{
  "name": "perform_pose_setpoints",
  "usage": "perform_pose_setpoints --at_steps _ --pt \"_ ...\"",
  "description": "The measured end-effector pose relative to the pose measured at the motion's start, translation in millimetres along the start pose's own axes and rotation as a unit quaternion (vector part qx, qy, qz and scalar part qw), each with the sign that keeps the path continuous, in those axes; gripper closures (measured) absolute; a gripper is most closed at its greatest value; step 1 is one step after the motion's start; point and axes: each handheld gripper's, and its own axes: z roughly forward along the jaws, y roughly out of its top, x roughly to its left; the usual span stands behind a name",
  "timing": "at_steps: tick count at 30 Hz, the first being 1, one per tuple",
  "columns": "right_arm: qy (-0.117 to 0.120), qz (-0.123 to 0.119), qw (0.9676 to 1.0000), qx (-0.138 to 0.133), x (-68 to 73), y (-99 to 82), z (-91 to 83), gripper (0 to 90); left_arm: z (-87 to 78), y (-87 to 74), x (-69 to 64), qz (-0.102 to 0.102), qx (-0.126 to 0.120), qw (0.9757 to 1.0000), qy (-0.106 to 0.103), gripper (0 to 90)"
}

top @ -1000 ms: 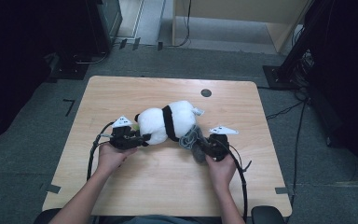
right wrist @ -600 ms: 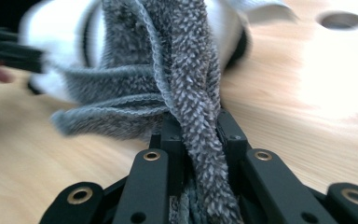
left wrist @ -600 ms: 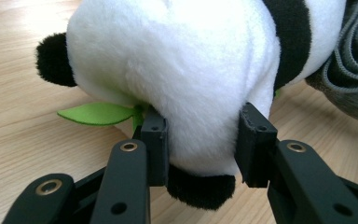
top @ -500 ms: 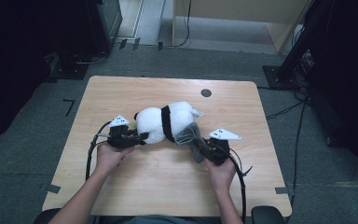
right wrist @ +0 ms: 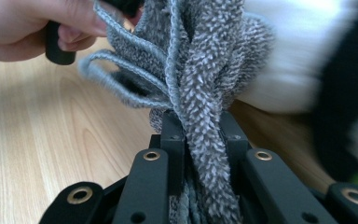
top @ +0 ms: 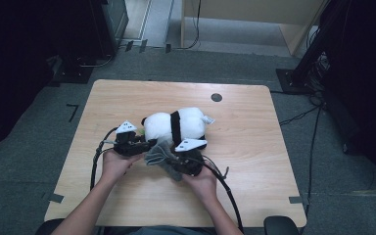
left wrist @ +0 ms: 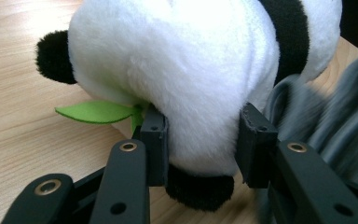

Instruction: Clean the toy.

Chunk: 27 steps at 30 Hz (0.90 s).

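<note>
A white and black plush panda (top: 176, 125) lies on the wooden table (top: 245, 127). My left gripper (top: 144, 146) is shut on the panda's near end; in the left gripper view its pads (left wrist: 154, 135) squeeze the white fur of the panda (left wrist: 182, 70), beside a green leaf (left wrist: 93, 112). My right gripper (top: 169, 157) is shut on a bunched grey cloth (top: 159, 155), held against the panda's front side. In the right gripper view the shaggy grey cloth (right wrist: 200, 93) is pinched between the jaws, with the panda (right wrist: 307, 60) blurred behind it.
The table has a round hole (top: 216, 97) near its far edge. Cables (top: 225, 183) trail from both grippers toward the near edge. A hand (right wrist: 32, 23) on the left gripper is close to the cloth. Dark equipment and a wooden cabinet stand beyond the table.
My right gripper has moved left with the grey cloth, from the panda's right end to its near side close to the left gripper. The left gripper and panda have stayed put.
</note>
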Motion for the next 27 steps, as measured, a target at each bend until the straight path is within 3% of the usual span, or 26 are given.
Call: perform_pose_setpoints --at_steps 2,4,8,13,16,18,22,27 --pt "-0.004 -0.012 0.9998 0.013 3.6 6.1 14.2 77.9 0.3 0.0 -1.5 0.000 0.000 1.0000 0.000 61.0" --pt "-0.015 -0.008 0.9997 0.019 1.4 10.3 21.7 77.9 0.3 0.0 -2.1 0.002 0.001 1.0000 0.000 61.1" --pt "-0.026 0.003 0.9994 0.022 -9.1 12.3 24.4 77.8 0.1 -0.4 -0.9 0.006 0.002 1.0000 -0.002 61.3" --pt "-0.051 0.021 0.9983 0.017 -25.8 2.3 7.5 77.8 -0.1 0.0 -0.6 0.007 0.005 1.0000 -0.002 61.5" --pt "-0.073 0.052 0.9960 0.006 -40.7 -6.4 -8.6 77.8 -0.3 -0.1 -0.3 0.008 0.006 0.9999 -0.004 61.6" --pt "-0.072 0.073 0.9947 -0.004 -52.5 -12.6 -21.3 77.9 0.7 0.0 -1.3 0.007 0.005 0.9999 -0.008 61.6" --pt "-0.092 0.084 0.9922 -0.007 -65.7 -22.2 -39.9 77.8 1.5 -0.1 -1.9 0.006 0.006 0.9999 -0.009 61.6" --pt "-0.122 0.113 0.9859 -0.020 -81.6 -34.8 -59.2 77.8 1.4 -0.3 -2.4 0.005 0.006 0.9999 -0.008 61.6"
